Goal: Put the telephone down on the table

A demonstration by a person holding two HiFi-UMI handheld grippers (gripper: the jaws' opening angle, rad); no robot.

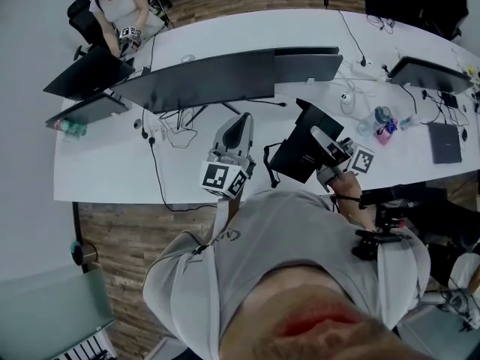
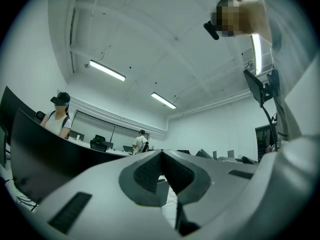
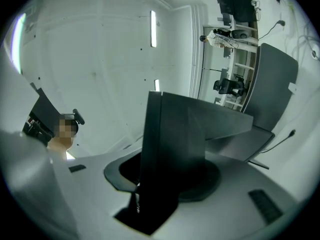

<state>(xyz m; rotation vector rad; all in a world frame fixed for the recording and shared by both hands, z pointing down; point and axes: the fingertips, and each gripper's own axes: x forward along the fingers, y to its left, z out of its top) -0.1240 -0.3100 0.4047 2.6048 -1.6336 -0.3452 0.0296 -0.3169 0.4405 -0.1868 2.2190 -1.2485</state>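
The black telephone (image 1: 298, 153) is a flat dark slab held up above the white table (image 1: 105, 167), near its front edge. My right gripper (image 1: 322, 142) is shut on it. In the right gripper view the telephone (image 3: 170, 144) stands edge-on between the grey jaws of the right gripper (image 3: 167, 176) and hides the gap between them. A short black cord hangs from the telephone's lower left side. My left gripper (image 1: 239, 128) hovers to the left of the telephone, pointing away from me. The left gripper (image 2: 161, 156) has its jaws together with nothing between them.
Dark monitors (image 1: 202, 77) stand in a row along the middle of the curved table. Cables (image 1: 176, 122) lie in front of them. A bottle (image 1: 382, 115) and a laptop (image 1: 444, 141) sit at the right. Another person (image 1: 120, 6) sits at the far left.
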